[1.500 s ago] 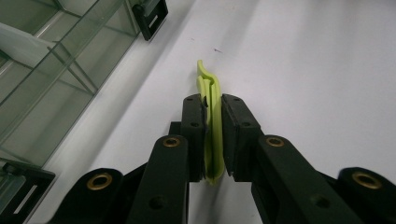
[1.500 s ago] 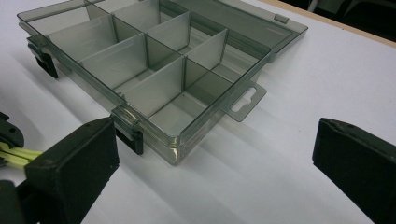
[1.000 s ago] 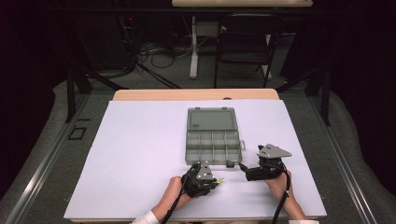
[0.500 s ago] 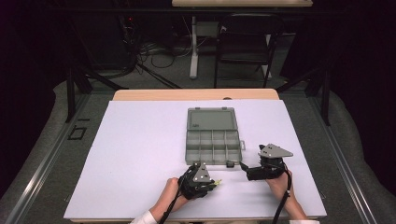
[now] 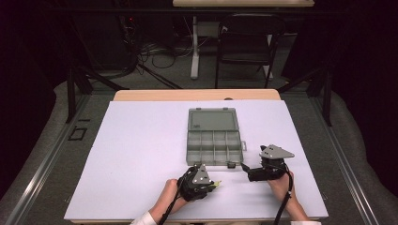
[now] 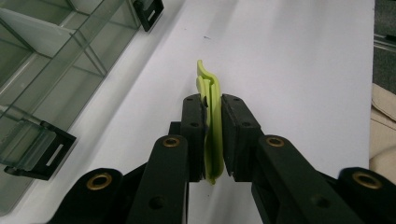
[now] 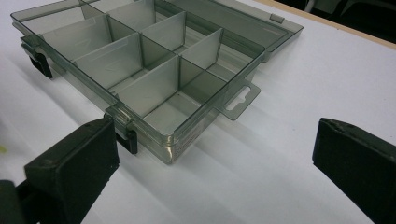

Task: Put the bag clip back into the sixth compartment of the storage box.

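Note:
A grey see-through compartment box lies open on the white table, its lid flat behind it. My left gripper sits just in front of the box's near edge, shut on a small lime-green plastic clip that stands edge-up between the pads; the clip's tip pokes out to the right. My right gripper is open by the box's near right corner, one black pad near the corner latch and the other over bare table. The box's compartments look empty.
The box's black latches hang off its front edge beside my left jaws. A hang tab sticks out from the box's right side. Beyond the table stand a chair and a desk leg with cables.
My left gripper has drifted slightly back towards the person with the clip. My right gripper has barely moved.

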Demonstrator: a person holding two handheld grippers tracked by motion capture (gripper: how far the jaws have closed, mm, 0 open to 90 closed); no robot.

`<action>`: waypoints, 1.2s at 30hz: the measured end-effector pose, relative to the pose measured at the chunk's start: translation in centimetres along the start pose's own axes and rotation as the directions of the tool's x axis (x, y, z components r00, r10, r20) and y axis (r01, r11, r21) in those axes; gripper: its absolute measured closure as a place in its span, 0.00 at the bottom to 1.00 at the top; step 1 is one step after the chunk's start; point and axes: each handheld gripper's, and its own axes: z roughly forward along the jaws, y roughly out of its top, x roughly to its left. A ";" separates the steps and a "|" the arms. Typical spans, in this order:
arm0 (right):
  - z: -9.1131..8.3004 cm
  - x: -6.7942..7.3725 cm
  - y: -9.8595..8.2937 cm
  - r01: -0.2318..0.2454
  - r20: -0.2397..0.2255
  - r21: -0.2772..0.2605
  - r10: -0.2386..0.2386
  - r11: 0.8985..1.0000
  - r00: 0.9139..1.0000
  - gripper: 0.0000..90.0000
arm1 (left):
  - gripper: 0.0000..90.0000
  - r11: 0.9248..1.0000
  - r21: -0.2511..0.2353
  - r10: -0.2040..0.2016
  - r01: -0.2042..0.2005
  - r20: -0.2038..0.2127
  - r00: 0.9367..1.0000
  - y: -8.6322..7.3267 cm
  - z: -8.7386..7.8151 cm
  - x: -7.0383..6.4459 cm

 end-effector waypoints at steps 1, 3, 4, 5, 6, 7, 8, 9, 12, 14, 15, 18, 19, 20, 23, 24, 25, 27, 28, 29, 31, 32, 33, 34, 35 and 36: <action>0.0 0.0 0.0 0.001 0.000 0.000 -0.001 1.000 1.000 0.00 | 0.89 1.000 -0.001 0.000 0.000 -0.001 1.000 0.0 -0.1 0.0; 0.0 0.0 0.0 0.001 0.001 -0.001 -0.001 1.000 1.000 0.00 | 0.89 1.000 -0.003 0.000 0.000 -0.005 1.000 0.0 -0.2 0.1; 0.0 0.0 0.0 0.001 0.002 0.000 -0.001 1.000 1.000 0.00 | 0.89 1.000 -0.004 -0.001 0.001 -0.005 1.000 0.0 -0.3 0.1; 0.0 0.0 0.0 0.001 0.002 0.000 -0.001 1.000 1.000 0.00 | 0.89 1.000 -0.002 0.001 -0.001 -0.007 1.000 0.0 -0.4 0.2; 0.0 0.0 0.0 0.000 0.001 -0.001 0.000 1.000 1.000 0.00 | 0.89 1.000 -0.005 0.000 0.000 -0.008 1.000 0.0 -0.4 0.2; 0.0 0.0 0.0 0.001 0.002 0.000 -0.001 1.000 1.000 0.00 | 0.89 1.000 -0.008 -0.001 0.001 -0.011 1.000 0.0 -0.5 0.2; 0.0 0.0 0.0 0.001 0.002 0.000 -0.001 1.000 1.000 0.00 | 0.89 1.000 -0.008 -0.002 0.002 -0.011 1.000 0.0 -0.6 0.2; 0.0 0.0 0.0 0.000 0.004 -0.001 0.000 1.000 1.000 0.00 | 0.89 1.000 -0.011 -0.002 0.002 -0.013 1.000 0.0 -0.7 0.3; 0.0 0.0 0.0 -0.001 0.003 -0.001 0.001 1.000 1.000 0.00 | 0.89 1.000 -0.011 -0.001 0.001 -0.017 1.000 0.1 -0.9 0.4; 0.0 0.0 0.0 -0.002 0.003 -0.001 0.002 1.000 1.000 0.00 | 0.89 1.000 -0.015 -0.003 0.003 -0.019 1.000 0.1 -1.0 0.4; 0.0 0.0 0.0 -0.002 0.003 0.000 0.002 1.000 1.000 0.00 | 0.89 1.000 -0.017 -0.007 0.006 -0.022 1.000 0.1 -1.1 0.4; 0.0 0.0 0.0 -0.002 0.003 -0.001 0.002 1.000 1.000 0.00 | 0.89 1.000 -0.019 -0.005 0.004 -0.025 1.000 0.1 -1.3 0.5; 0.0 0.0 0.0 -0.001 0.003 -0.001 0.001 1.000 1.000 0.00 | 0.89 1.000 -0.021 -0.005 0.005 -0.026 1.000 0.1 -1.3 0.5; 0.0 0.0 0.0 -0.003 0.003 -0.001 0.003 1.000 1.000 0.00 | 0.89 1.000 -0.024 -0.007 0.007 -0.028 1.000 0.1 -1.4 0.6; 0.0 0.0 0.0 -0.003 0.003 0.000 0.003 1.000 1.000 0.00 | 0.89 1.000 -0.023 -0.005 0.004 -0.031 1.000 0.2 -1.6 0.6; 0.0 0.0 0.0 -0.003 0.003 -0.001 0.003 1.000 1.000 0.00 | 0.89 1.000 -0.027 -0.006 0.006 -0.031 0.999 0.2 -1.6 0.7; 0.0 0.0 0.0 -0.003 0.004 -0.001 0.003 1.000 1.000 0.00 | 0.89 1.000 -0.025 -0.005 0.004 -0.030 1.000 0.2 -1.7 0.7; 0.0 0.0 0.0 -0.004 0.004 0.000 0.004 1.000 1.000 0.00 | 0.89 1.000 -0.031 -0.006 0.005 -0.036 0.999 0.2 -1.8 0.8; 0.0 0.0 0.0 -0.003 0.005 0.000 0.003 1.000 1.000 0.00 | 0.89 1.000 -0.029 -0.006 0.005 -0.036 0.999 0.3 -1.9 0.8; 0.0 0.0 0.0 -0.006 0.005 0.000 0.006 1.000 1.000 0.00 | 0.89 1.000 -0.030 -0.005 0.004 -0.038 0.999 0.3 -2.0 0.9; 0.0 0.0 0.0 -0.003 0.006 0.000 0.003 1.000 1.000 0.00 | 0.89 0.999 -0.036 -0.010 0.008 -0.043 0.999 0.3 -2.2 1.0; 0.0 0.0 0.0 -0.003 0.007 0.000 0.003 1.000 1.000 0.00 | 0.89 0.999 -0.036 -0.009 0.007 -0.047 0.999 0.3 -2.4 1.1; 0.0 0.0 0.0 -0.005 0.006 0.000 0.005 1.000 1.000 0.00 | 0.89 0.999 -0.041 -0.012 0.010 -0.049 0.999 0.4 -2.4 1.1; 0.0 0.0 0.0 -0.003 0.007 0.000 0.003 1.000 1.000 0.00 | 0.89 0.999 -0.042 -0.010 0.008 -0.050 0.999 0.4 -2.5 1.2; 0.0 0.0 0.0 -0.002 0.007 0.000 0.002 1.000 1.000 0.00 | 0.89 0.999 -0.043 -0.013 0.011 -0.051 0.999 0.4 -2.6 1.3; 0.0 0.0 0.0 -0.004 0.008 0.000 0.004 1.000 1.000 0.00 | 0.89 0.999 -0.046 -0.014 0.012 -0.053 0.998 0.4 -2.7 1.3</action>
